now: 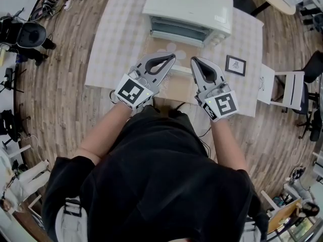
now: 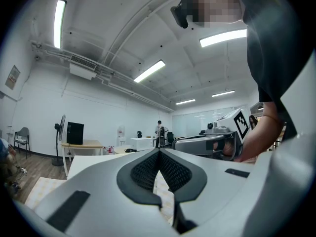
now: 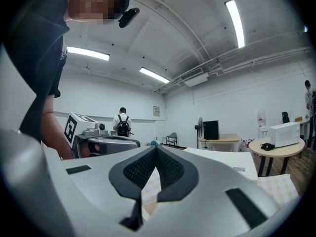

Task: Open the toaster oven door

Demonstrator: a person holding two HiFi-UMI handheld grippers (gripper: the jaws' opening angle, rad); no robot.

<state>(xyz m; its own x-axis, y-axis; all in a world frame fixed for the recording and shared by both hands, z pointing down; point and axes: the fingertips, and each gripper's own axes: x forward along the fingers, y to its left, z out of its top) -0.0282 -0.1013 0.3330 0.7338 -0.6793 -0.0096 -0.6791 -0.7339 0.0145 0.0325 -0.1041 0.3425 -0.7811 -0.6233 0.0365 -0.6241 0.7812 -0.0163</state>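
Work unstarted: I saw the oven door [image 1: 177,28] shut, upper centre; left tool [image 1: 171,57] and right tool [image 1: 194,60] were closed, empty.

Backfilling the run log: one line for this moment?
left gripper: shut, empty | right gripper: shut, empty | toaster oven door: closed, untouched

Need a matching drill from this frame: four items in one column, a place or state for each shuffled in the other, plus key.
Items
1. toaster oven door
2. left claw
3. black-framed picture
4. checked tablecloth

Place or state
A. lies flat on the cloth, right of the oven
B. spread under the oven
C. shut on nothing, held short of the oven
D. closed, facing the person

Pairs: 1-D, 2-C, 3-A, 4-B
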